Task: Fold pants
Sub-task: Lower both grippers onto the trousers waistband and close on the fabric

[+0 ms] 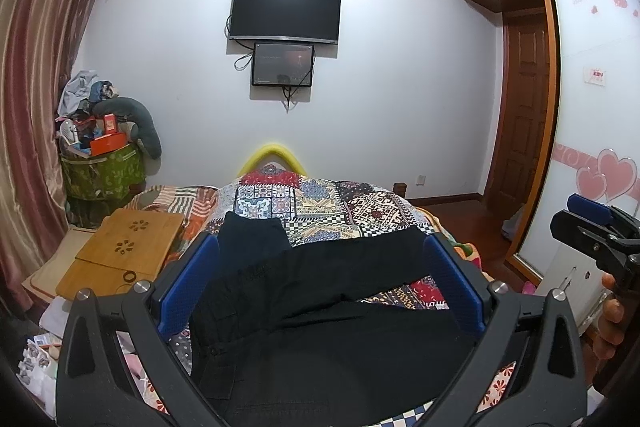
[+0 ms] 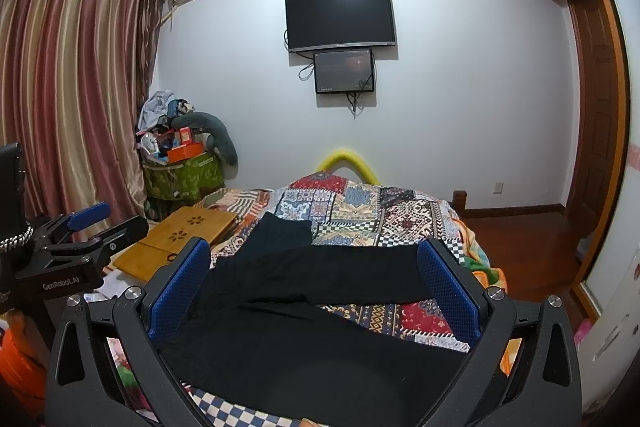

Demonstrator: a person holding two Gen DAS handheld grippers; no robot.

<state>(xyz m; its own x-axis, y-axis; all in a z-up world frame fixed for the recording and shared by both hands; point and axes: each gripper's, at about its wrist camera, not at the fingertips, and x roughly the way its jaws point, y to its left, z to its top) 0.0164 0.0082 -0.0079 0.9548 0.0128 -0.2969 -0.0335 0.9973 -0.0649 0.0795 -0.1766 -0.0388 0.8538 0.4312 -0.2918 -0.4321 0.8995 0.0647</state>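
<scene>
Black cloth pants (image 1: 320,307) lie spread on the patchwork quilt of the bed (image 1: 320,203), directly ahead of and beneath both pairs of tongs. One leg runs off toward the right tongs' side, and a dark end of the garment reaches away toward the far edge of the quilt, so the pants are not yet folded; the layout looks like a flattening before the first fold.

The left tongs (image 1: 320,283) are spread wide, blue pads apart, with nothing between them but the view of the fabric below. The right tongs (image 2: 316,291) are likewise spread and empty. Both hover above the near part of the pants, likely so that each can drop onto an edge and lift it together.

To the left of the left tongs a pale bamboo lap tray (image 1: 124,251) rests on the bed, apart from the pants. A fold toward that side would probably need care not to catch it.
</scene>
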